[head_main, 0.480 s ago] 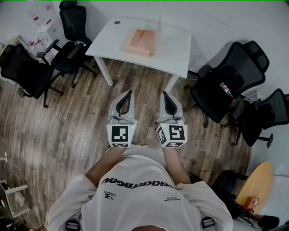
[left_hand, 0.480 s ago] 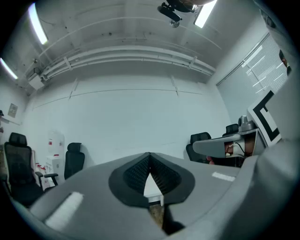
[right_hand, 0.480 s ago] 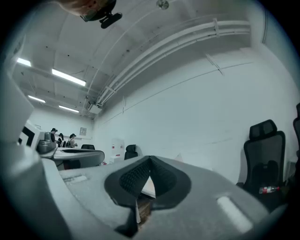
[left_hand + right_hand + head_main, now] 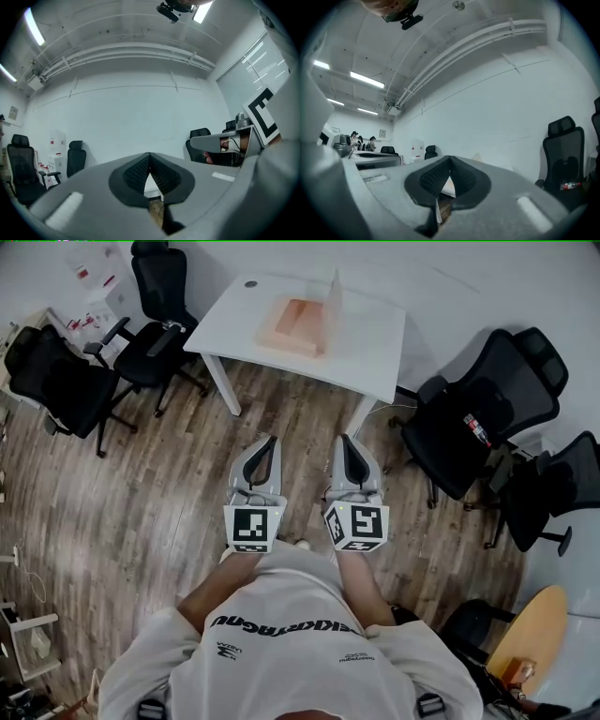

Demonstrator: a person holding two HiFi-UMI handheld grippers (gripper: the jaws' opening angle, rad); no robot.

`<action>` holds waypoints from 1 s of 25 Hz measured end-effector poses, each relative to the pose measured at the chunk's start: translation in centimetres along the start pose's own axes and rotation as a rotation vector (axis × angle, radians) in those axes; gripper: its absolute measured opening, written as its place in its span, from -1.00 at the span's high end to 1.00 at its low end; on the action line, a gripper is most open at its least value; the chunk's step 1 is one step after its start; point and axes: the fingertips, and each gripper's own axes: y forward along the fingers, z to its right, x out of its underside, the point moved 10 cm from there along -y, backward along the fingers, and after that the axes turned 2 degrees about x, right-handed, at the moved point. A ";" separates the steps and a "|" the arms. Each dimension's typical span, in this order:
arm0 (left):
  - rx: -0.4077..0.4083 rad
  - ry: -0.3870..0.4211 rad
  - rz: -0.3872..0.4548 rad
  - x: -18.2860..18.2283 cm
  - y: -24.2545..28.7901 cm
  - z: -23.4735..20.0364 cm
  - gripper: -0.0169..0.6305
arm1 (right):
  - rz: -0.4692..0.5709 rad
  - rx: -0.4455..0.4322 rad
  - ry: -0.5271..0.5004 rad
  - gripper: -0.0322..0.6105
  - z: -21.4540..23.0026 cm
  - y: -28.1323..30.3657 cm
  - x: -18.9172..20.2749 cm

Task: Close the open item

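On a white table (image 4: 375, 345) at the far side of the room lies a shallow pinkish-orange box (image 4: 296, 324), its clear lid (image 4: 333, 296) standing upright at its right edge. My left gripper (image 4: 265, 440) and right gripper (image 4: 345, 439) hover side by side over the wooden floor, well short of the table. Both are shut with nothing between their jaws. In the left gripper view the left gripper (image 4: 149, 155) has its dark pads touching at the tip, with a sliver of the table showing below. The right gripper view shows the right gripper (image 4: 450, 158) the same way.
Black office chairs stand left of the table (image 4: 56, 381) (image 4: 159, 301) and right of it (image 4: 483, 418) (image 4: 553, 488). A round wooden tabletop (image 4: 530, 629) sits at the lower right. Wooden floor lies between me and the table.
The whole scene has shifted slightly right and down in the head view, and the grippers sit a little lower in it. Both stay shut and side by side.
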 end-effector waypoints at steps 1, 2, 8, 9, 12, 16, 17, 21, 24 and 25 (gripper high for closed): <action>-0.001 0.002 -0.006 0.2 0.0 0.1 0.93 | -0.004 -0.003 0.003 0.90 0.1 0.0 0.2; -0.004 0.003 -0.012 0.4 0.0 0.1 0.93 | -0.007 -0.005 0.007 0.90 0.2 0.1 0.3; -0.019 -0.007 -0.026 1.0 0.9 -0.4 0.93 | -0.021 -0.019 0.015 0.90 0.6 1.2 0.9; -0.019 -0.008 -0.028 1.1 1.2 -0.5 0.93 | -0.024 -0.024 0.014 0.90 0.6 1.6 1.0; -0.020 -0.017 -0.029 1.5 2.5 -1.2 0.93 | -0.032 -0.031 0.017 0.90 0.9 3.1 1.3; -0.026 -0.025 -0.035 2.1 4.5 -2.8 0.93 | -0.041 -0.031 0.022 0.90 1.0 5.9 1.8; -0.028 -0.027 -0.037 2.3 5.1 -3.3 0.93 | -0.042 -0.031 0.022 0.90 1.0 6.7 1.9; -0.030 -0.028 -0.037 2.6 8.3 -6.0 0.93 | -0.041 -0.028 0.021 0.90 1.2 10.9 2.2; -0.029 -0.026 -0.034 2.7 11.3 -8.1 0.93 | -0.037 -0.013 0.028 0.90 1.8 14.3 2.3; -0.028 -0.026 -0.033 2.7 12.3 -8.7 0.93 | -0.036 -0.007 0.030 0.90 2.0 15.4 2.2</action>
